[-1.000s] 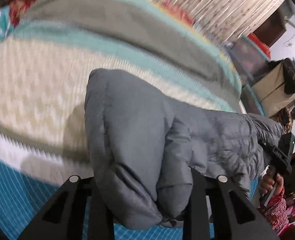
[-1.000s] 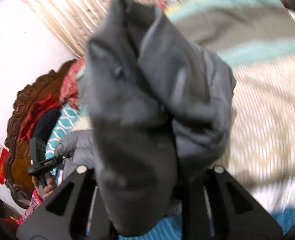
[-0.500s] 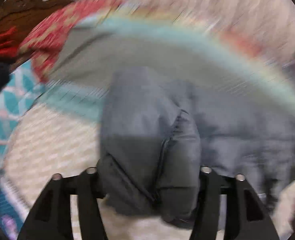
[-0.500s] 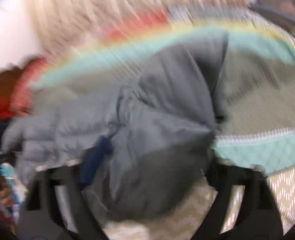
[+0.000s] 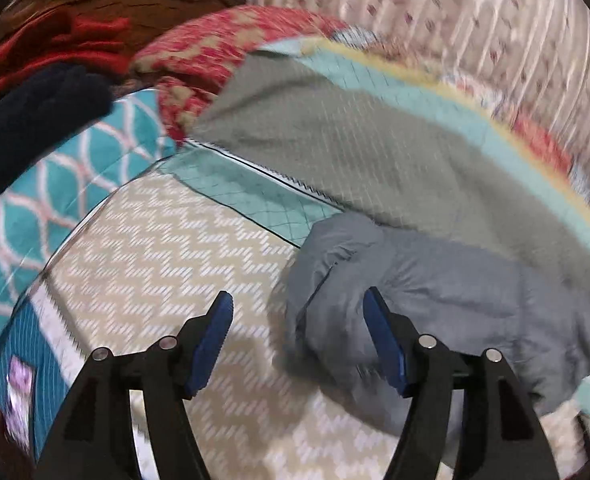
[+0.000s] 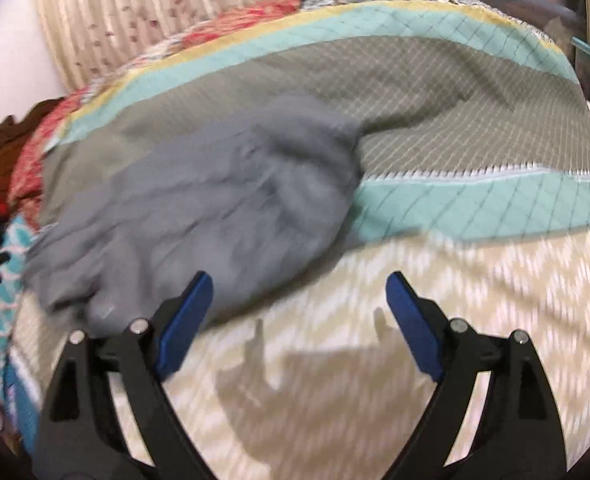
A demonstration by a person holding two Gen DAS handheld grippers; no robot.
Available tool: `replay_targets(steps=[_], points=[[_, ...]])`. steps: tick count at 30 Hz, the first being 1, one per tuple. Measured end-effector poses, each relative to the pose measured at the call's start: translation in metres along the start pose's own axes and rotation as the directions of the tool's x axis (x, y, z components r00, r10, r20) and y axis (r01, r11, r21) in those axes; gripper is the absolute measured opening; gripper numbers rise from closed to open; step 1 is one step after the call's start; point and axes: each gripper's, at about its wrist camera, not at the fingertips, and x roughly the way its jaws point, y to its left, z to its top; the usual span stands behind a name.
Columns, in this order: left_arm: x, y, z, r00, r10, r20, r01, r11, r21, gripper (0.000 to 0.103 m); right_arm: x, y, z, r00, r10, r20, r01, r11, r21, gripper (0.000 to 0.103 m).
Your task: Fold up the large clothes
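Left wrist view, grey jacket [image 5: 447,300] bunched on patterned bedspread [image 5: 155,264]

You're working with two matching tools: the left gripper [image 5: 298,312] and right gripper [image 6: 299,292] are showing black triangular arms, silver pivot screws and blue ribbed pads [image 5: 213,344]

patchwork quilt [image 5: 375,152], red pillow [image 5: 215,52], pleated curtain [image 6: 175,4]

Jacket [image 6: 199,208] blurred, perhaps puffy
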Motion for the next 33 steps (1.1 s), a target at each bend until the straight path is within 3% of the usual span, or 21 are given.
replay_targets(steps=[2, 4, 8, 11, 16, 23, 26, 33], points=[[-0.013, 0.006, -0.012, 0.996, -0.048, -0.072, 0.049, 0.999, 0.017, 0.076, -0.019, 0.014, -0.022, 0.999, 0.036, -0.032, -0.037, 0.999, -0.016, 0.085], [-0.030, 0.013, -0.033, 0.995, -0.054, -0.078, 0.056, 0.998, 0.023, 0.076, -0.038, 0.022, -0.047, 0.996, 0.063, -0.059, -0.065, 0.997, -0.033, 0.085], [-0.068, 0.015, -0.097, 0.994, -0.062, -0.095, 0.074, 0.988, 0.134, 0.076, -0.082, 0.044, -0.104, 0.989, 0.102, -0.107, -0.110, 0.991, -0.069, 0.085], [-0.101, 0.017, -0.157, 0.993, -0.065, -0.100, 0.084, 0.976, 0.203, 0.076, -0.116, 0.050, -0.135, 0.991, 0.101, -0.092, -0.108, 0.992, -0.072, 0.085], [-0.152, 0.014, -0.229, 0.995, -0.073, -0.070, 0.090, 0.956, 0.279, 0.077, -0.173, 0.050, -0.168, 0.994, 0.098, -0.040, -0.101, 0.992, -0.069, 0.088], [-0.208, 0.009, -0.270, 0.993, -0.115, -0.040, 0.122, 0.950, 0.287, 0.089, -0.240, 0.045, -0.205, 0.997, 0.033, 0.069, -0.032, 0.999, -0.026, 0.096], [-0.221, 0.009, -0.282, 0.992, -0.121, -0.048, 0.129, 0.949, 0.288, 0.089, -0.250, 0.045, -0.221, 0.998, 0.059, 0.037, -0.058, 0.998, -0.013, 0.096], [-0.231, 0.012, -0.302, 0.997, -0.060, -0.051, 0.073, 0.943, 0.325, 0.089, -0.250, 0.054, -0.250, 0.993, 0.106, -0.060, -0.108, 0.994, -0.030, 0.096]])
